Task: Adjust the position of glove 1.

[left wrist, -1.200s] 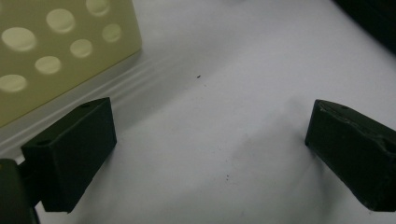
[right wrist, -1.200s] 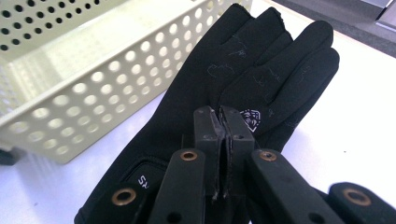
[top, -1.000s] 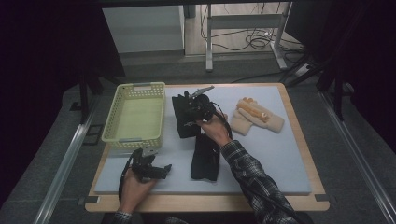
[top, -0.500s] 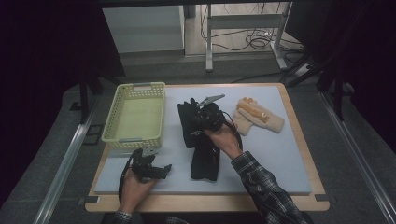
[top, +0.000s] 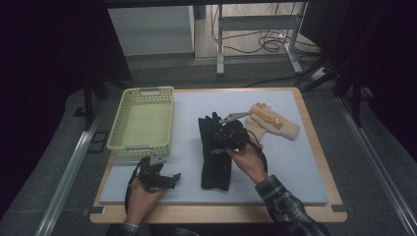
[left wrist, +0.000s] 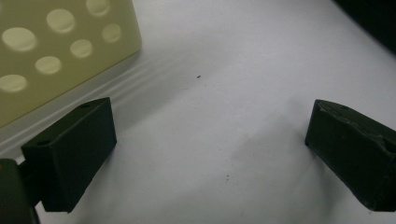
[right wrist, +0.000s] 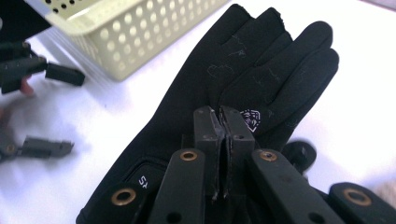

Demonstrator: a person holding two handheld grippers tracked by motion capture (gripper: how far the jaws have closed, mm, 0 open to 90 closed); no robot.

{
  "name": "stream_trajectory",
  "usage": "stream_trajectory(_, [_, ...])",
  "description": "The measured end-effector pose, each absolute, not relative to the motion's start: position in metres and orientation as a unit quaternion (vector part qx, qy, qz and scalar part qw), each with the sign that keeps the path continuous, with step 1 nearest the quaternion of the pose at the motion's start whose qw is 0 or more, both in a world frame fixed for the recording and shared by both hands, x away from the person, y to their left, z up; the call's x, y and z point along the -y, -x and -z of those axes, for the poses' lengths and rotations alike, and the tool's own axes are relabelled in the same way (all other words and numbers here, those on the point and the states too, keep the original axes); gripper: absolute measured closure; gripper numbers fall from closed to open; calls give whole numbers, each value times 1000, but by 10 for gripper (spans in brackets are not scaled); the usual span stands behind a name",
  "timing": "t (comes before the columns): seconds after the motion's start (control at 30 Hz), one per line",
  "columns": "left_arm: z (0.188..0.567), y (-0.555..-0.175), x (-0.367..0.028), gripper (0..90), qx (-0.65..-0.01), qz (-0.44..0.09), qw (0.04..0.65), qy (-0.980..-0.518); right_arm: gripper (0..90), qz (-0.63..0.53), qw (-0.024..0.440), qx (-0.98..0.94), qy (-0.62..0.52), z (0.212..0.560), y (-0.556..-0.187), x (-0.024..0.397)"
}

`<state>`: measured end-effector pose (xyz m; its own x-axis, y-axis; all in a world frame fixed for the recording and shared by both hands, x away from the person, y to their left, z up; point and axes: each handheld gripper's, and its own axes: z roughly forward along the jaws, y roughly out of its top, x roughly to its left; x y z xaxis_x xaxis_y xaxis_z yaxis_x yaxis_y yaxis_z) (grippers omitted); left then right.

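A black glove lies lengthwise mid-table, its lower end over a second black glove. My right gripper hovers at its palm. In the right gripper view the glove spreads its fingers away from me, and the right gripper has its pads pressed together on the palm fabric beside a small white logo. My left gripper rests low at the mat's front left, by the basket. Its jaws stand wide apart over bare white mat with nothing between them. That open left gripper also shows in the right gripper view.
A pale yellow perforated basket stands at the left, its wall close to my left gripper. A pair of beige gloves lies at the back right. White mat stretches to the right of my right hand.
My right hand has moved right and toward me, away from the basket. The upper black glove has shifted right with it. The left hand has stayed put.
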<state>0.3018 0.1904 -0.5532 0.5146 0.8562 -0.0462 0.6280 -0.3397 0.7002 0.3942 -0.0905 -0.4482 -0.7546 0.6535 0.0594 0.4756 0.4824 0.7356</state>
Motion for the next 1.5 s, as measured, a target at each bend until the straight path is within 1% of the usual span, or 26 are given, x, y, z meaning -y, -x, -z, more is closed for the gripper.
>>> stream_trajectory(0.37, [553, -302, -190, 21, -464, -168, 341, -800, 851, -385, 102, -843, -362, 464, -359, 107])
stream_trajectory(0.53, [553, -302, -190, 21, -464, -169, 341, -800, 847, -376, 113, -847, -359, 474, -348, 107])
stream_trajectory(0.6, [553, -302, -190, 21, -463, -168, 338, -802, 831, -371, 120, -849, -357, 483, -346, 106])
stream_trajectory(0.67, [553, -302, -190, 21, -464, -168, 340, -801, 779, -367, 120, -850, -358, 493, -346, 105])
stream_trajectory(0.7, [553, -302, -190, 21, -464, -168, 340, -801, 730, -367, 120, -850, -357, 495, -346, 105])
stream_trajectory(0.73, [553, -302, -190, 21, -464, -168, 340, -801, 652, -366, 119, -852, -354, 498, -346, 105])
stream_trajectory(0.77, [553, -302, -190, 21, -464, -168, 340, -801, 593, -364, 120, -854, -351, 499, -345, 105])
stream_trajectory(0.87, [553, -302, -190, 21, -464, -168, 340, -801, 521, -363, 128, -859, -337, 493, -342, 108])
stream_trajectory(0.9, [553, -302, -190, 21, -464, -168, 340, -801, 512, -367, 127, -860, -332, 489, -340, 109])
stream_trajectory(0.97, [553, -302, -190, 21, -464, -168, 340, -801, 511, -369, 131, -862, -322, 483, -336, 113])
stream_trajectory(1.07, [553, -302, -190, 21, -464, -168, 340, -800, 571, -373, 117, -870, -302, 478, -326, 120])
stream_trajectory(1.1, [553, -302, -190, 21, -464, -168, 340, -801, 614, -374, 98, -874, -293, 478, -320, 126])
stream_trajectory(1.13, [553, -302, -190, 21, -463, -168, 339, -802, 614, -374, 98, -874, -293, 478, -320, 126])
stream_trajectory(1.23, [553, -302, -191, 21, -462, -168, 338, -802, 642, -383, 67, -874, -291, 481, -312, 132])
stream_trajectory(1.33, [553, -302, -191, 21, -462, -168, 337, -803, 623, -390, 50, -874, -285, 483, -308, 134])
stream_trajectory(1.43, [553, -302, -191, 21, -461, -168, 337, -804, 533, -382, 60, -881, -274, 491, -306, 130])
stream_trajectory(1.5, [553, -302, -190, 21, -463, -168, 338, -802, 537, -363, 72, -890, -264, 501, -306, 126])
